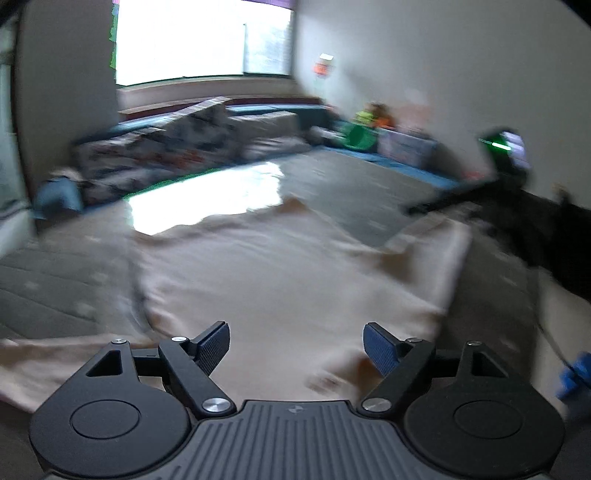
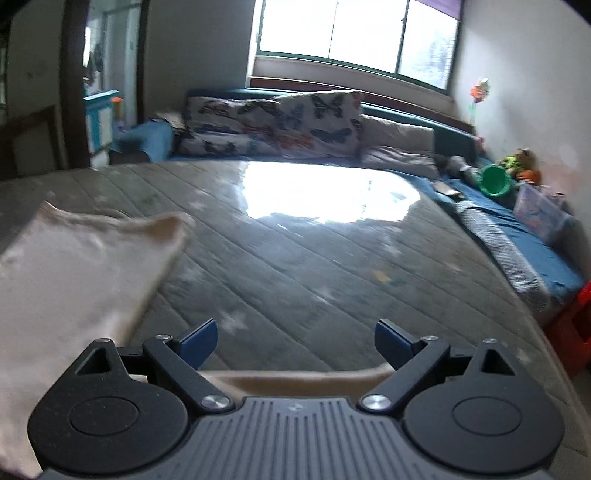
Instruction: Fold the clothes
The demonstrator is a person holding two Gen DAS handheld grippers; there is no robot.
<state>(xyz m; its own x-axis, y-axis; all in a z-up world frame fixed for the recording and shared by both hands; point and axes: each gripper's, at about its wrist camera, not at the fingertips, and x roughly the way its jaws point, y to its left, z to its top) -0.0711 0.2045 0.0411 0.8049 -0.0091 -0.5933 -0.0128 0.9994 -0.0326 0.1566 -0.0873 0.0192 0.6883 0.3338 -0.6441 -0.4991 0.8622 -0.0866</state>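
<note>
A beige garment (image 1: 280, 273) lies spread flat on the grey quilted mattress (image 1: 55, 280). My left gripper (image 1: 297, 349) hovers open above its near edge, nothing between the blue pads. In the right wrist view the same beige garment (image 2: 74, 273) covers the left side, and a strip of it runs under my right gripper (image 2: 295, 343), which is open and empty over the mattress (image 2: 314, 266). The other gripper (image 1: 506, 158), dark with a green light, shows blurred at the far right of the left wrist view; its jaws cannot be made out there.
Butterfly-print pillows (image 2: 273, 125) and a beige cushion (image 2: 399, 144) line the far edge under the window (image 2: 354, 33). A green bucket (image 2: 493, 179), toys and a clear box (image 2: 539, 210) sit along the right wall. A red object (image 2: 572, 328) stands at the mattress's right edge.
</note>
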